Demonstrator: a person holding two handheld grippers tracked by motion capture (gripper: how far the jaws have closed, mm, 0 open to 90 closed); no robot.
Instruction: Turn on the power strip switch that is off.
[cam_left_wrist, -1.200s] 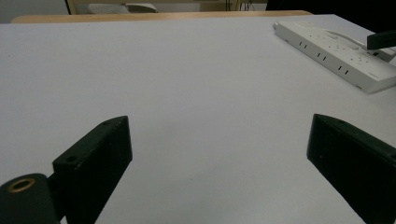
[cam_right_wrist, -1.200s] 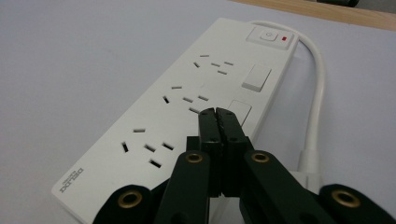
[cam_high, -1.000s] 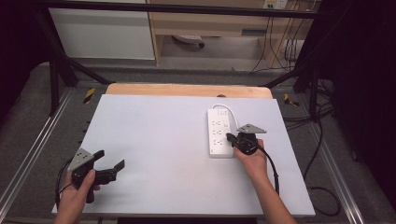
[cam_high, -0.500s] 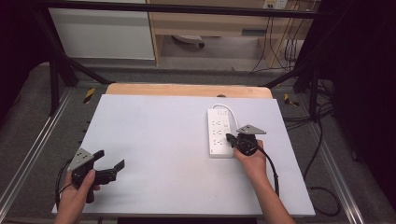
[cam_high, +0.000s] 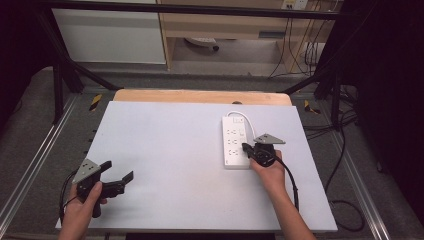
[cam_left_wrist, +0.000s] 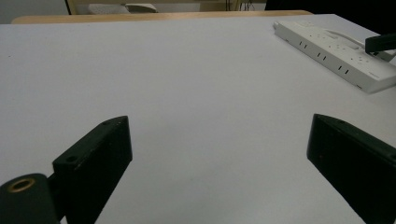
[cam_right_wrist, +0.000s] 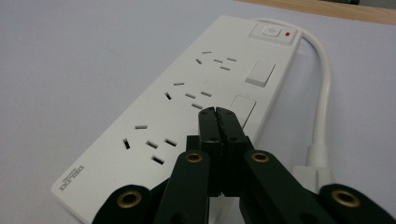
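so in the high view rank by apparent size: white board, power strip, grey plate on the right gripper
1. white board
2. power strip
3. grey plate on the right gripper
No close calls; each is clearly smaller than the one before.

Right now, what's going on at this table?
A person holds a gripper in each hand. The right gripper, jaws shut with nothing between them, is poised over the white power strip near its middle sockets. The left gripper sits open above bare white table, well away from the strip.
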